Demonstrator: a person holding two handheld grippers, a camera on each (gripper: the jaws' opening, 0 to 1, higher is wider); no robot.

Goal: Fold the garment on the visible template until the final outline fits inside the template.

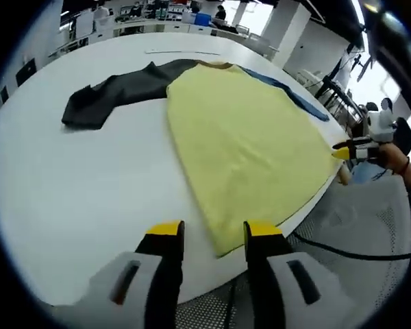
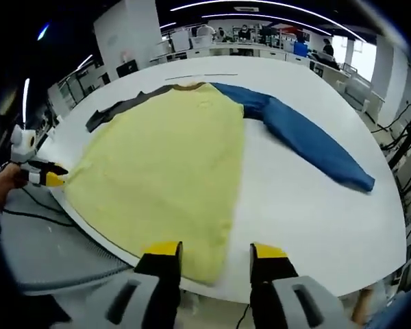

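A long-sleeved top lies flat on the white table (image 1: 68,199), collar at the far side. Its body is yellow (image 1: 246,137) (image 2: 164,164), one sleeve dark grey (image 1: 116,92) (image 2: 120,106), the other blue (image 1: 294,96) (image 2: 308,140). My left gripper (image 1: 214,232) stands open at the table's near edge, one hem corner lying just ahead between its jaws. My right gripper (image 2: 214,252) is open too, over the other hem corner. The right gripper (image 1: 353,152) also shows by the hem at the right of the left gripper view. The left gripper (image 2: 44,178) shows at the left of the right gripper view.
A thin line (image 1: 181,51) (image 2: 202,75) marks the table beyond the collar. A black cable (image 1: 342,250) runs over the grey floor beside the table edge. Desks, chairs and people stand far behind. The white table (image 2: 329,219) is bare right of the blue sleeve.
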